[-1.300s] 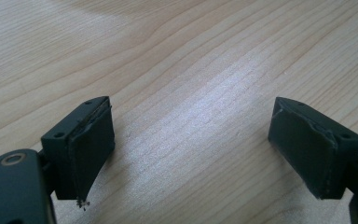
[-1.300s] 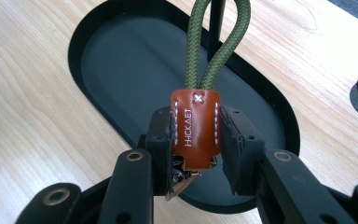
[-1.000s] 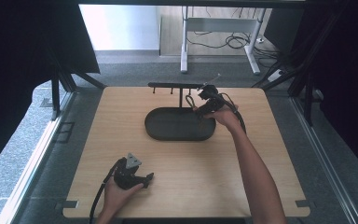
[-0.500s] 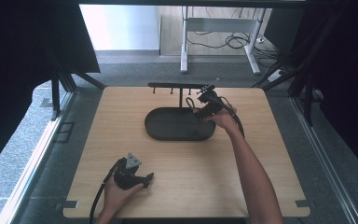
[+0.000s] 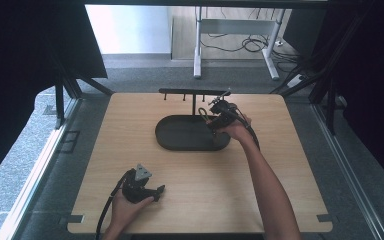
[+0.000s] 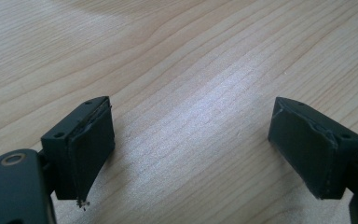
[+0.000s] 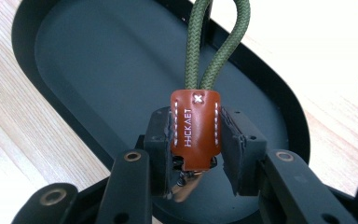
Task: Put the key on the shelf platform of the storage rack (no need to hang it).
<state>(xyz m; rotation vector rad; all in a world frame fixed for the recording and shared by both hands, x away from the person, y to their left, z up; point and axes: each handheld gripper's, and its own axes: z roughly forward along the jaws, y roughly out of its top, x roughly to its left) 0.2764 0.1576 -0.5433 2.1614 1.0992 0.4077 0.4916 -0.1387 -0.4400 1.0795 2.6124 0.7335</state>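
Sitting clamped between the right gripper's (image 7: pixel 196 154) jaws: leather tag (image 7: pixel 196 129), seemingly.

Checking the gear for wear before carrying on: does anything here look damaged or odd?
The left gripper has worn pads: the left pad is frayed along its edge, with a loose crumb at its lower tip. The right gripper holds the brown leather tab squarely.

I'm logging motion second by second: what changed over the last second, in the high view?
Very little. The right gripper, shut on the brown leather tag with its green cord loop, shifted slightly toward the rack's post, over the black tray. Nothing was taken or released. The left gripper stayed open near the table's front edge.
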